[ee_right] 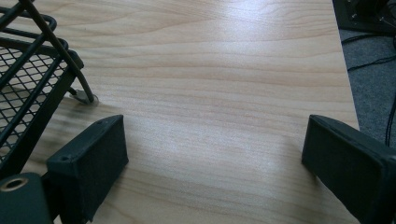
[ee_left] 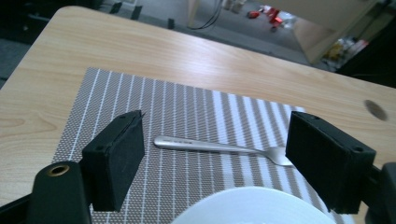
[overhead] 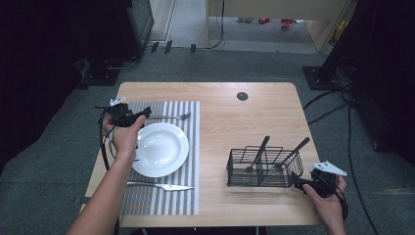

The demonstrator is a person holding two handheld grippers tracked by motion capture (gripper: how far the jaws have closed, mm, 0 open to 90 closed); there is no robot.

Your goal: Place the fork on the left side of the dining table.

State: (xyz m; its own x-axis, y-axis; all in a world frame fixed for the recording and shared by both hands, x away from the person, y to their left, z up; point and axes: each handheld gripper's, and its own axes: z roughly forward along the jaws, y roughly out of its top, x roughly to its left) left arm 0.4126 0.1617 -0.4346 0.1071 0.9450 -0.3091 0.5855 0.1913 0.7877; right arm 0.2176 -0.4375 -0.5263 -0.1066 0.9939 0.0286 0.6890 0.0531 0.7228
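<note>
On the striped placemat [overhead: 161, 196] at frame left lie one white plate [overhead: 161, 149], one fork [ee_left: 219, 147] and one knife [overhead: 159, 186], while two black-handled utensils [overhead: 259, 152] stand in one wire caddy [overhead: 264, 169] at lower right, and both the left gripper [ee_left: 215, 158] and right gripper [ee_right: 215, 168] gape wide, holding nothing.

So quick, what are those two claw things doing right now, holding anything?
Left gripper: open, empty, above the fork on the mat.
Right gripper: open, empty, beside the basket.

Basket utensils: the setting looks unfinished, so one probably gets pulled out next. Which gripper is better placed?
Right, probably. The right gripper hangs open beside the wire basket; the left gripper is across the table, over the fork.
</note>
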